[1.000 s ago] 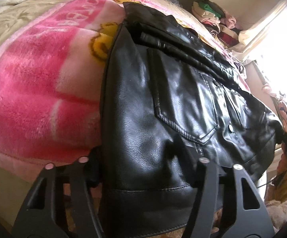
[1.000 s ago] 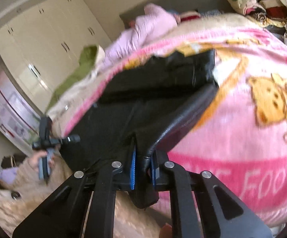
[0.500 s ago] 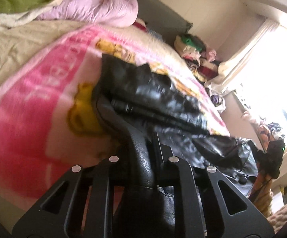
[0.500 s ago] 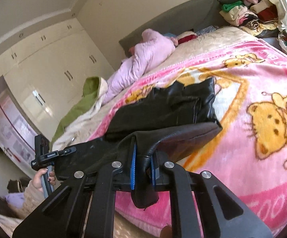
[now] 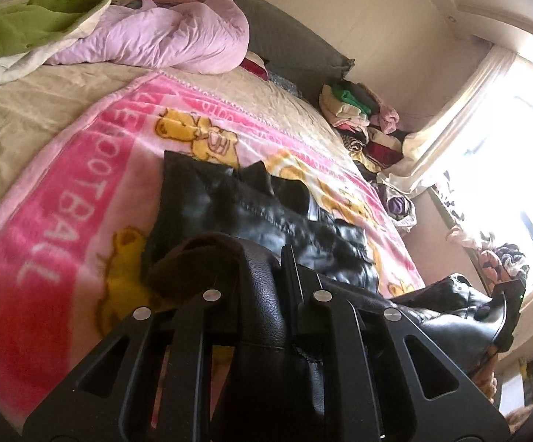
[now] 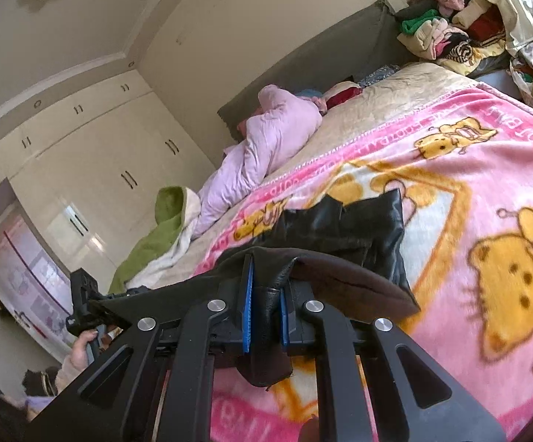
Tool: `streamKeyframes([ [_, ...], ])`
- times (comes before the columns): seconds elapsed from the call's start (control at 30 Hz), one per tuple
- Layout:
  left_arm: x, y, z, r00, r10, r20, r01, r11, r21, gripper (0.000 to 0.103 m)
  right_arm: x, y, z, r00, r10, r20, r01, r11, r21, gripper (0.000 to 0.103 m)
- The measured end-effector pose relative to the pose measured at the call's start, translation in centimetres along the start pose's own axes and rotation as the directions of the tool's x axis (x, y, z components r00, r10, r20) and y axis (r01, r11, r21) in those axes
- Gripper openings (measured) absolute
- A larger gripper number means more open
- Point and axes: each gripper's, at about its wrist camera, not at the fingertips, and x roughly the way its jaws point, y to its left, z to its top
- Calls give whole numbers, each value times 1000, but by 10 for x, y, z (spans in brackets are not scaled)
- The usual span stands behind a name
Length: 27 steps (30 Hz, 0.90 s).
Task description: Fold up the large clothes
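The black leather jacket (image 5: 251,217) lies on the pink cartoon blanket (image 5: 63,199) spread over the bed, its far part flat on the blanket and its near hem lifted off it by both tools. The left gripper (image 5: 262,294) has its fingers clamped on one corner of the hem, where the brown lining (image 5: 192,258) shows curled over; those fingers have just been closing, and leather sits between them. The right gripper (image 6: 266,316) is pinched tight on the other hem corner, the fold of leather squeezed between its blue pads (image 6: 248,313).

To do this fold well, I judge both corners should travel together toward the far part, level with each other, so the hem lands square across the jacket rather than skewed. Stiff leather resists creasing, so lowering it slowly and letting go only once it rests flat should help; letting go early could let it spring back.

Counting: one jacket, one pink blanket, one lilac quilted garment (image 5: 163,40) near the headboard, one green and white throw (image 5: 27,22) beside it, and one heap of folded clothes (image 5: 358,118) at the far corner, its pieces too jumbled to count. Two grippers.
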Motion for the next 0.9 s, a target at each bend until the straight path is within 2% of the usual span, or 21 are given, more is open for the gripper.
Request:
streamKeyframes([
  [0.33, 38, -2, 35, 999, 51, -10, -51, 999, -10, 9, 49, -21, 35, 999, -38, -7, 38, 999, 3, 10],
  [0.5, 65, 5, 48, 996, 86, -31, -87, 996, -26, 12, 75, -36, 45, 996, -92, -21, 92, 996, 13, 11],
  [0.6, 80, 12, 55, 993, 113, -44, -115, 992, -45, 15, 91, -51, 48, 989, -138, -47, 140, 988, 63, 11],
  [0.77, 100, 29, 59, 987, 137, -78, -144, 986, -89, 22, 118, -89, 47, 965, -215, -148, 240, 954, 182, 14],
  [0.87, 109, 32, 57, 984, 152, -93, -160, 983, -88, 22, 129, -95, 43, 956, -236, -174, 264, 951, 163, 21],
  [0.9, 109, 33, 58, 984, 151, -93, -159, 983, -92, 27, 129, -95, 43, 952, -254, -169, 280, 947, 160, 30],
])
